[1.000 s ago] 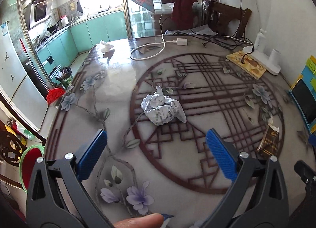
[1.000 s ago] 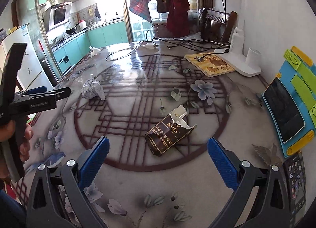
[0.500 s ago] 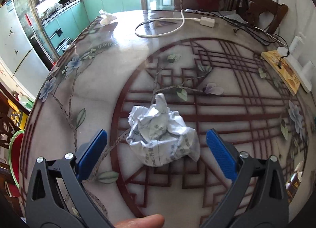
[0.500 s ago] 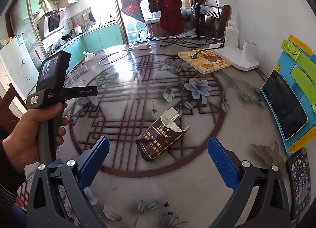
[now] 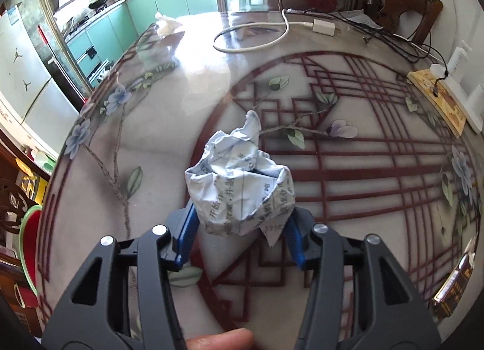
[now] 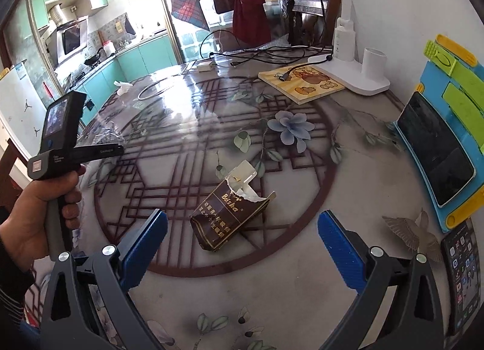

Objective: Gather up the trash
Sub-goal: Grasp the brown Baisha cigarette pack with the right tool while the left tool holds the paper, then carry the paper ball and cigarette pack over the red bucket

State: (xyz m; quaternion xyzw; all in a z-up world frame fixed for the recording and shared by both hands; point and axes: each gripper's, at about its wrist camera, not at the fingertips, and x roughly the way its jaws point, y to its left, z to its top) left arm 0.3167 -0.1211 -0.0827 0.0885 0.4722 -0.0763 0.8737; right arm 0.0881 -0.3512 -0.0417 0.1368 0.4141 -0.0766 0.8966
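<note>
Now the left gripper (image 5: 240,229) is seen drawn in from the wide spread of a second ago: its blue pads (image 5: 186,227) are closing on the crumpled paper ball (image 5: 239,186), which lies between them and is touched on both sides. Earlier the ball lay well ahead of the tips; now it fills the gap between them. The ball rests on the table (image 5: 169,126).

The paper is white, printed with dark characters, creased into sharp folds with one peak standing up. The tabletop is glossy and reflective, patterned with a dark red lattice ring and painted flowers.

The right gripper (image 6: 242,247) is held with its jaws wide apart and nothing between them. Just ahead of it a torn brown cigarette pack (image 6: 231,207) lies flat, its top ripped open. Compared with a second ago, the pack is seen closer to the tips.

The table's left edge is well clear of the ball. To the right of the pack, bare table is noted before a blue and yellow tablet stand (image 6: 444,144) and a phone (image 6: 461,274) near the rim.
</note>
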